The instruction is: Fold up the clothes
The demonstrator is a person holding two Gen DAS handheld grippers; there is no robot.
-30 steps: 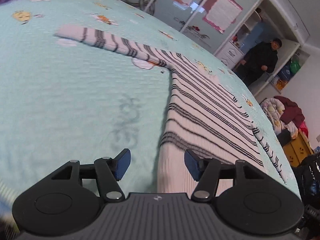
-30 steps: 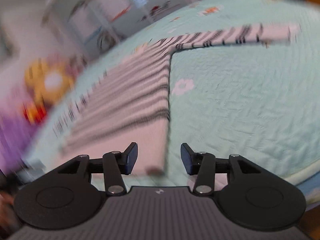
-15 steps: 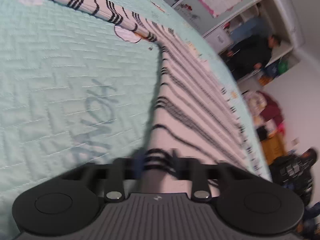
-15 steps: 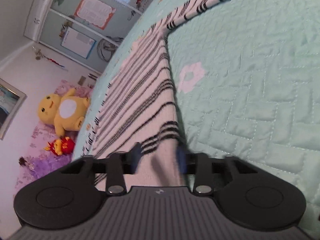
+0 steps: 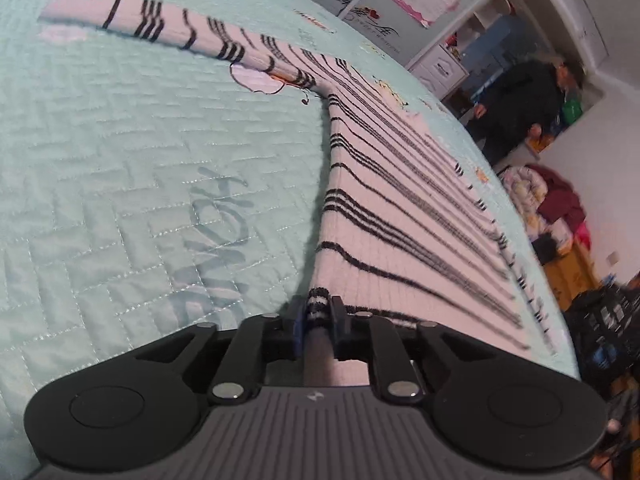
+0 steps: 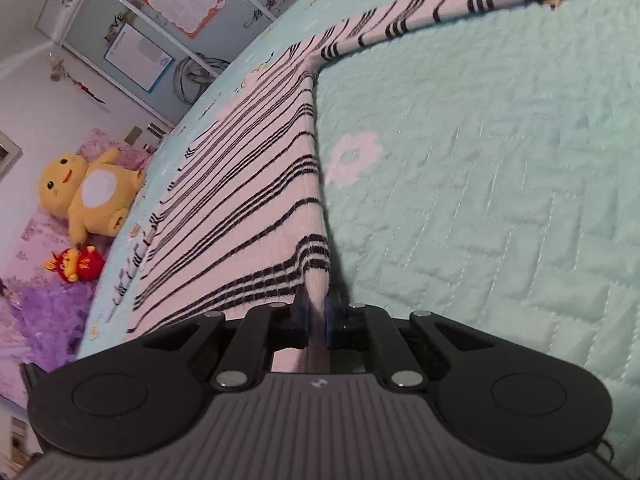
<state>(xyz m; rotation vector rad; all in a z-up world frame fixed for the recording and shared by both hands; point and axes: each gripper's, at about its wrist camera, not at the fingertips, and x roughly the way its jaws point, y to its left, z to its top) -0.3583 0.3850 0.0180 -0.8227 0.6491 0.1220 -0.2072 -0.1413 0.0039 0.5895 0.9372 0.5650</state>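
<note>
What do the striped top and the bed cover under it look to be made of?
Striped top: looks like a soft knit, pale with black stripes; the stripe edges are fuzzy and fine ribbing shows, so probably wool or acrylic. Both grippers are shut on its hem. Bed cover: quilted fabric, mint green with a slight sheen; stitched herringbone lines puff it into padded blocks, possibly cotton or polyester.

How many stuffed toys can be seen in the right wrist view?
2. A yellow plush sits on the purple floral bedding at left, and a small red plush lies just below it. Others may sit outside the frame.
</note>
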